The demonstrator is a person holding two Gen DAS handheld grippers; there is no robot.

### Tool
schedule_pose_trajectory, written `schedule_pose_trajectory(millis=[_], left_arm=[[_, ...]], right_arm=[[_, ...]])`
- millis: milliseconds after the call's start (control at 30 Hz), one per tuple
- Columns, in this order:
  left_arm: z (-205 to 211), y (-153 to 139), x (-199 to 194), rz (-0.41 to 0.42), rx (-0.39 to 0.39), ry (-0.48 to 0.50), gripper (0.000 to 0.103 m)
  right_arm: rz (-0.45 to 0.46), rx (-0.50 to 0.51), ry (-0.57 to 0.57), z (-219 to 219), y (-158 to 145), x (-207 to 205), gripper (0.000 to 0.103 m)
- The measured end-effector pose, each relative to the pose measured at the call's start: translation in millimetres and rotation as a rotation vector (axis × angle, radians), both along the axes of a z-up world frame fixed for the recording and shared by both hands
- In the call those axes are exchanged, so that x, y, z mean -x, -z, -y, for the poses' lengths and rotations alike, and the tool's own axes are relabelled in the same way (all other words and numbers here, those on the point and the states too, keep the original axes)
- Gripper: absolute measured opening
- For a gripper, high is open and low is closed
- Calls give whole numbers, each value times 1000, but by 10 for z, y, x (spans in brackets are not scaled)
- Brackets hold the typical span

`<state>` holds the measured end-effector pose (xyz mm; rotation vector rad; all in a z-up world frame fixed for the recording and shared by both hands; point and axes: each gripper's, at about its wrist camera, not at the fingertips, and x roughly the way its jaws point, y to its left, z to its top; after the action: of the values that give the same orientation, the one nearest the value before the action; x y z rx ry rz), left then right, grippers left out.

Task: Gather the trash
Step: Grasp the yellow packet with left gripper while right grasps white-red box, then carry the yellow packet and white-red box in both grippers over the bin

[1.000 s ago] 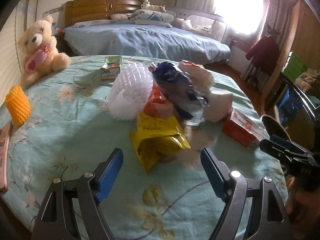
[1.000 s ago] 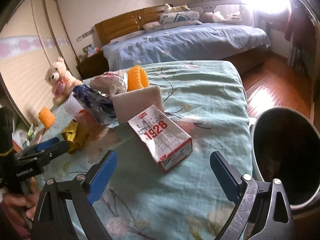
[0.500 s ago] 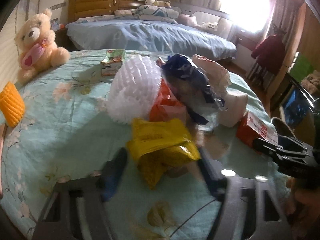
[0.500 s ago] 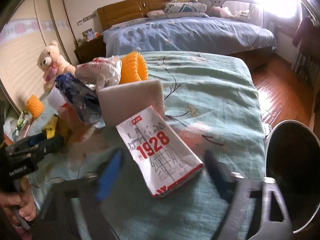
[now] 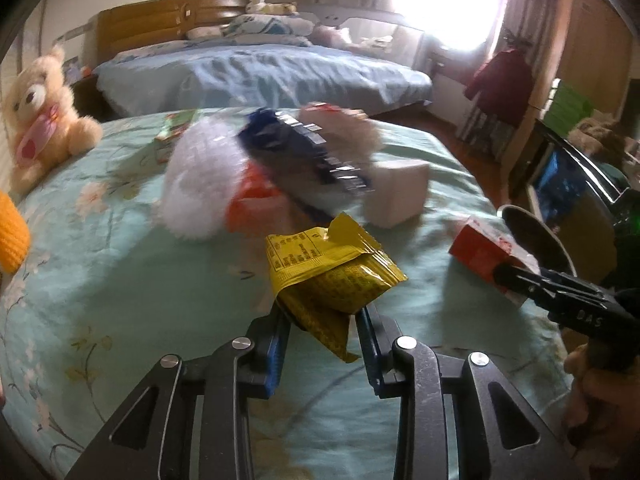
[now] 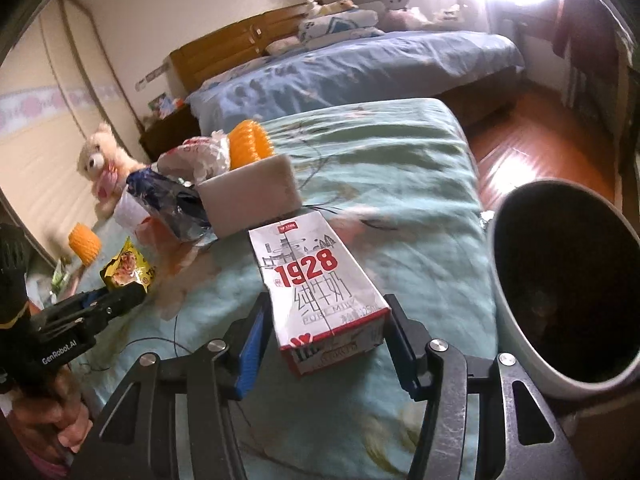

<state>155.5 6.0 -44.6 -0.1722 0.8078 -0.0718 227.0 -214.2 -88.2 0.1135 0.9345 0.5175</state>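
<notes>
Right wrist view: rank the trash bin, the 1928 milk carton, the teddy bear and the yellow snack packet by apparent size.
1. trash bin
2. 1928 milk carton
3. teddy bear and yellow snack packet: look alike, and the bear lies farther away, so unranked.

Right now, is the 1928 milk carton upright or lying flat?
Lying flat: the milk carton rests on its broad side on the bedspread, printed face up.

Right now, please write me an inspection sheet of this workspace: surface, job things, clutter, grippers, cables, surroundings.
Surface: bed cover, light green, flower print.
Job's things: yellow snack wrapper; milk carton marked 1928; dark bin at the bed's edge.
Clutter: white foam net, blue foil bag, orange foam net, teddy bear.
Grippers: left gripper closing, wrapper between jaws; right gripper closing around carton, gaps visible.
Cables: thin dark wire on cover.
Surroundings: blue bed, bright window.
</notes>
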Motion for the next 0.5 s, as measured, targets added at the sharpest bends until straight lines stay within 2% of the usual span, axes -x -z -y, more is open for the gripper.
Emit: schedule_pose_trajectory(millis=[500], left_arm=[[417,-47,-189,-5,13,148,31]], right_arm=[[34,-38,144,555,-126,160,50]])
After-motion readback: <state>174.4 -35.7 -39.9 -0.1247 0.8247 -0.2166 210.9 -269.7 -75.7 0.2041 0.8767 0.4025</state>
